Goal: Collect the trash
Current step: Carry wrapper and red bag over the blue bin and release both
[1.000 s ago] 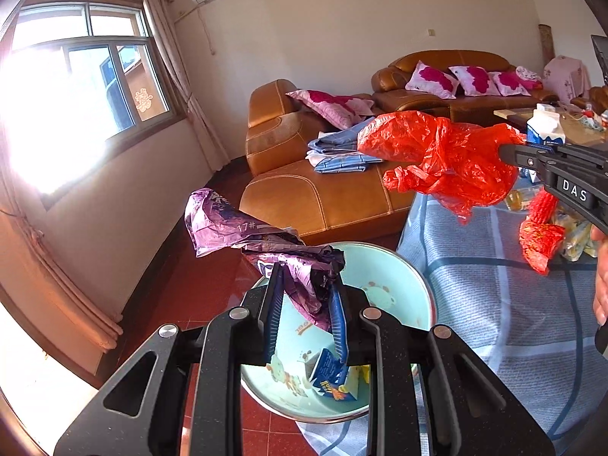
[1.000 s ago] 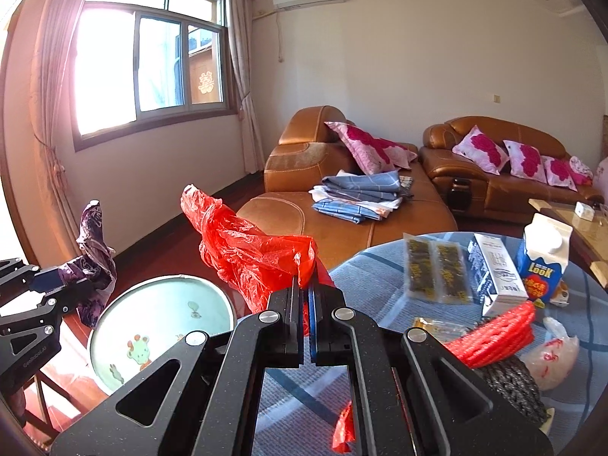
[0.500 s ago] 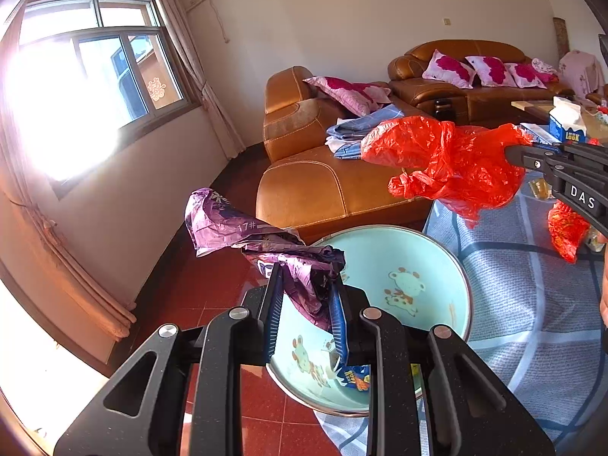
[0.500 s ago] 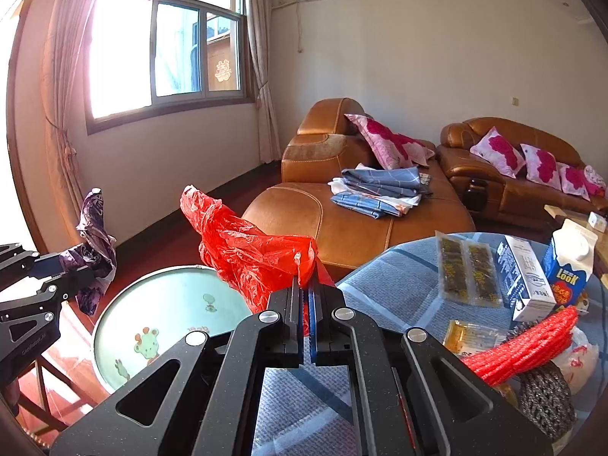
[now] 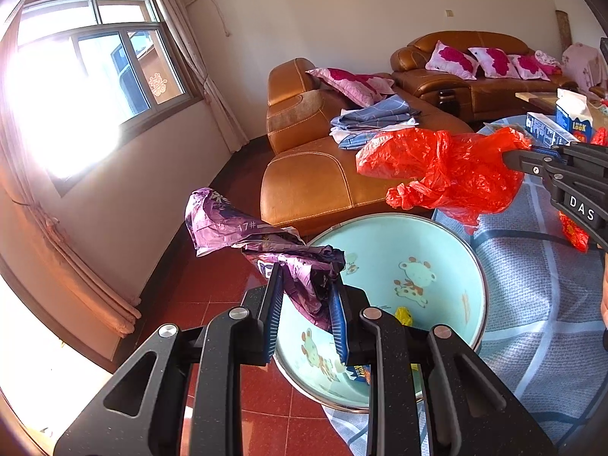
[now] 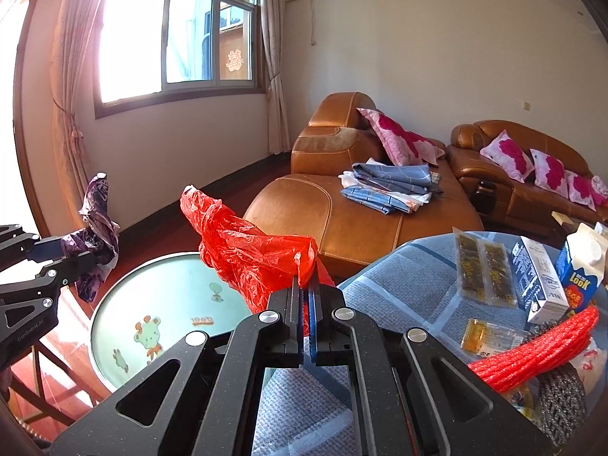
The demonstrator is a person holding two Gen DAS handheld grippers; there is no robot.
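Currently, two pieces of trash are in the air above a collecting basin; the drop-off step is judged to be in hand.

Left wrist view:
- Left hand-held gripper (image 5: pixel 306 304): jaws part-way apart, clamped on a crumpled purple foil wrapper (image 5: pixel 262 241), whose printed end sticks up and to the left.
- Basin (image 5: pixel 471 250), pale green with cartoon animals, rim at the edge of the surface (image 5: pixel 532 296), a table under a blue-grey checked cloth. A yellow scrap (image 5: pixel 402 315) and a blue packet (image 5: pixel 359 372) already lie inside.
- Wrapper's lower folds hang over the basin's near-left part; the upper end seems to reach outside the rim.
- Right hand-held gripper (image 5: pixel 511 155) enters from the right, holding a red plastic bag (image 5: pixel 440 171) above the basin's far rim.

Right wrist view:
- Right hand-held gripper (image 6: pixel 307 300): jaws nearly together, pinching a thin fold of the red plastic bag (image 6: pixel 250 250), which billows up and leftward.
- Basin (image 6: pixel 114 304) below and left of the bag.
- Left hand-held gripper (image 6: pixel 66 262) at the left edge, purple foil wrapper (image 6: pixel 95 228) in its tips.
- Still on the surface (image 6: pixel 395 281): twin snack sachets (image 6: pixel 482 269), white carton (image 6: pixel 539 285), blue milk carton (image 6: pixel 581 266), red foam net (image 6: pixel 539 353), dark scouring pad (image 6: pixel 562 399).

Next move, as judged: bring each piece squarely over the basin's opening, then part the jaws; light film may cling to the pads or drift past the rim.
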